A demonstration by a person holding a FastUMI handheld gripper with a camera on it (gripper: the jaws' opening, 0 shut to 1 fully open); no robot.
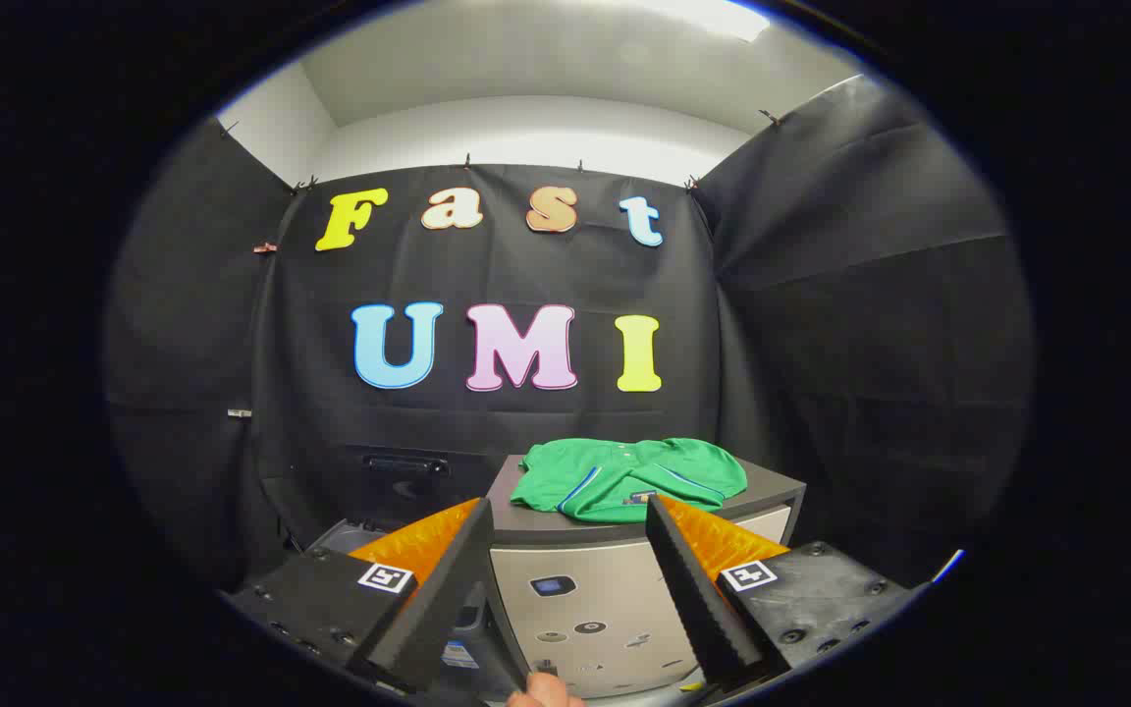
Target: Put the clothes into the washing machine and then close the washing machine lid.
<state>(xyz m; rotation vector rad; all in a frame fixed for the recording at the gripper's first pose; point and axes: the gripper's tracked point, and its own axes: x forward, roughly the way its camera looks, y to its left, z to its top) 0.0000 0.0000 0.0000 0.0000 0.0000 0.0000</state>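
Note:
A folded green garment (629, 474) with blue and white trim lies on the grey top of a pale cabinet (585, 599). My gripper (567, 505) is open, its two fingertips spread wide just in front of the cabinet's front edge, with the garment slightly beyond and between them. Nothing is held. To the left of the cabinet, a dark raised panel with a handle (406, 466) stands upright above a grey rim (342, 537); this looks like the washing machine with its lid up, and the left finger hides most of its opening.
Black cloth walls close the booth behind and on both sides, close to the cabinet. The cabinet's pale front (615, 628) carries small stickers and a little panel. A person's fingertip (544, 695) shows low between the fingers.

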